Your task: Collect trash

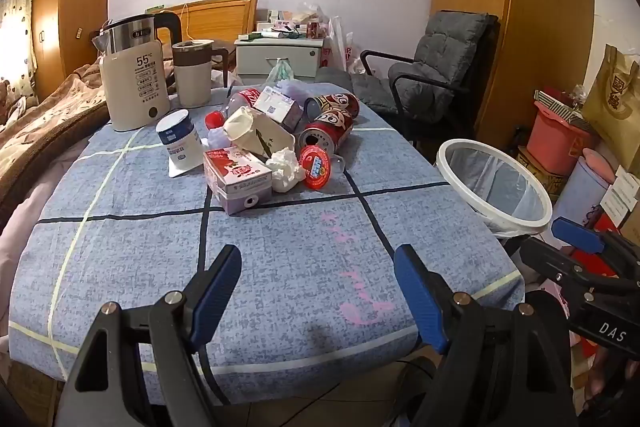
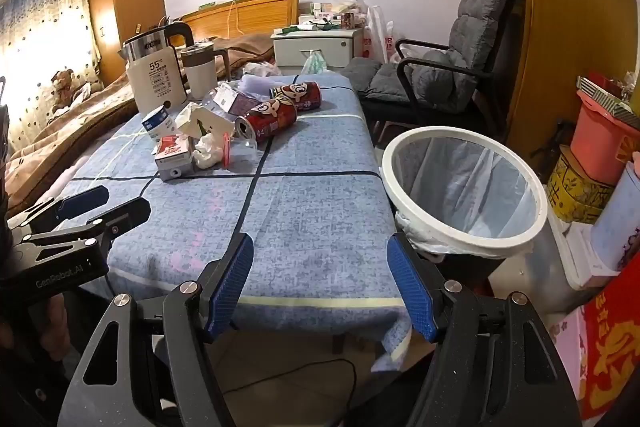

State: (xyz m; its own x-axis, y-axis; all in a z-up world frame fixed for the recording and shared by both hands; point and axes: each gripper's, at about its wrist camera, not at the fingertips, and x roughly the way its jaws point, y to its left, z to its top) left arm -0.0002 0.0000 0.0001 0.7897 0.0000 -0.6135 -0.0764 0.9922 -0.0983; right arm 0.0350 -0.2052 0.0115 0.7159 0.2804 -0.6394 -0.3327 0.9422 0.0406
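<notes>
A pile of trash sits mid-table: a pink milk carton [image 1: 237, 174] [image 2: 173, 150], a crumpled tissue [image 1: 285, 167] [image 2: 209, 150], a red jelly cup [image 1: 316, 167], two red cans [image 1: 329, 127] [image 2: 269, 121], a cream paper carton [image 1: 256, 131] and a white-blue jar [image 1: 180, 139]. A white-rimmed trash bin [image 1: 496, 183] [image 2: 462, 187] with a plastic liner stands off the table's right edge. My left gripper [image 1: 318, 287] is open and empty over the near table edge. My right gripper [image 2: 320, 275] is open and empty, near the table's front right corner beside the bin.
A white kettle [image 1: 134, 83] and a beige jug [image 1: 194, 75] stand at the table's far left. A grey padded chair [image 1: 436, 71] is behind the table on the right. Buckets and boxes [image 2: 600, 147] are stacked right of the bin. A bed lies to the left.
</notes>
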